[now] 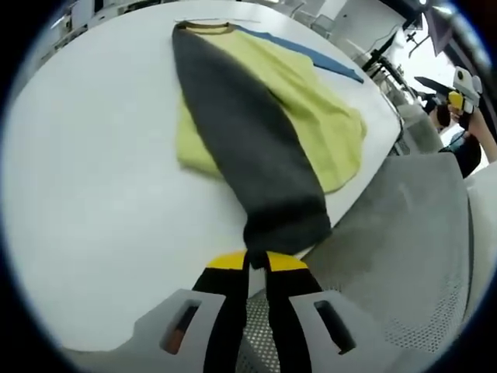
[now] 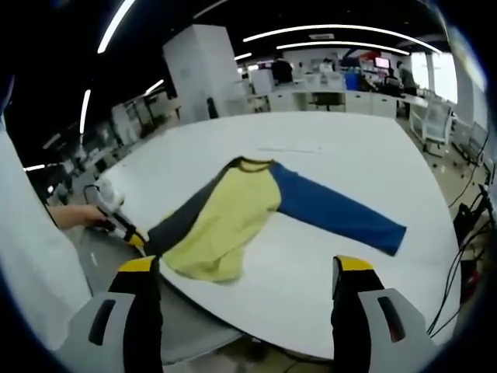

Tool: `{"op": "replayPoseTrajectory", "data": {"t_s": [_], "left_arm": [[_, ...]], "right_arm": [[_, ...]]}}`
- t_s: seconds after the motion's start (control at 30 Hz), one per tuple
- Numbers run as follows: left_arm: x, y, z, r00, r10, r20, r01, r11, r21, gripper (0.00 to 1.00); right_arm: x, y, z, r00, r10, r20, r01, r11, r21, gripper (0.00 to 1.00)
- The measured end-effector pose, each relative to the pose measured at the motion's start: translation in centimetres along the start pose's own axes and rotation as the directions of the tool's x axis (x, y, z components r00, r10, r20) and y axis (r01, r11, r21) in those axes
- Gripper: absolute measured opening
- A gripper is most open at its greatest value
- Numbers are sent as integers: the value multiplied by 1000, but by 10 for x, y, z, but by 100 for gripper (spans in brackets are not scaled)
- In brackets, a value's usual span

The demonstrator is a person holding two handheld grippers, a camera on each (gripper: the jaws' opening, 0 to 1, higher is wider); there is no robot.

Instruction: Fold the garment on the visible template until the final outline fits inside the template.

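While right gripper [image 2: 247, 284] gapes, left gripper [image 1: 256, 260] pinches sleeve [image 1: 241, 140].

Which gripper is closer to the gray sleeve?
The left. The left gripper is pinching the end of the gray sleeve. The right gripper hangs open, back from the table edge, away from it.

A grey mesh chair [image 1: 419, 233] stands just beside the white table's [image 1: 93, 179] edge, its perforated seat and back close against the rim. Beyond the table's far edge in the right gripper view stands a tall white cabinet [image 2: 198, 74], with a row of desks [image 2: 334, 99] and screens further back (too small to tell apart). Long ceiling light strips [image 2: 334, 33] curve overhead. A white office chair [image 2: 435, 120] sits off the table's far right corner.
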State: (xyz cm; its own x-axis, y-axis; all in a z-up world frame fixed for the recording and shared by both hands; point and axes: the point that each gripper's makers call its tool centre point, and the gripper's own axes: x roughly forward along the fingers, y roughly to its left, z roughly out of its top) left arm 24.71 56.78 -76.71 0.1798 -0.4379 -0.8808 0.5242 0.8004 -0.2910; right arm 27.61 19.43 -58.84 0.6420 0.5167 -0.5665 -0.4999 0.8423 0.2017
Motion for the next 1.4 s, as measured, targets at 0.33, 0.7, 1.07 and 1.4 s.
{"op": "replayPoseTrajectory", "data": {"t_s": [0.33, 0.7, 1.07, 1.4], "left_arm": [[1, 1, 0, 1000, 9, -1, -9, 1000, -5, 0], [0, 0, 0, 1000, 18, 4, -18, 1000, 2, 0], [-2, 2, -1, 1000, 30, 1, -30, 1000, -8, 0], [-9, 3, 2, 999, 37, 18, -37, 999, -22, 0]], "right_arm": [[-1, 0, 0, 1000, -4, 0, 4, 1000, 0, 91], [-2, 1, 1, 1000, -5, 2, 5, 1000, -2, 91], [-4, 1, 0, 1000, -9, 5, 9, 1000, -2, 90], [-5, 2, 1, 1000, -8, 14, 8, 1000, -2, 90]]}}
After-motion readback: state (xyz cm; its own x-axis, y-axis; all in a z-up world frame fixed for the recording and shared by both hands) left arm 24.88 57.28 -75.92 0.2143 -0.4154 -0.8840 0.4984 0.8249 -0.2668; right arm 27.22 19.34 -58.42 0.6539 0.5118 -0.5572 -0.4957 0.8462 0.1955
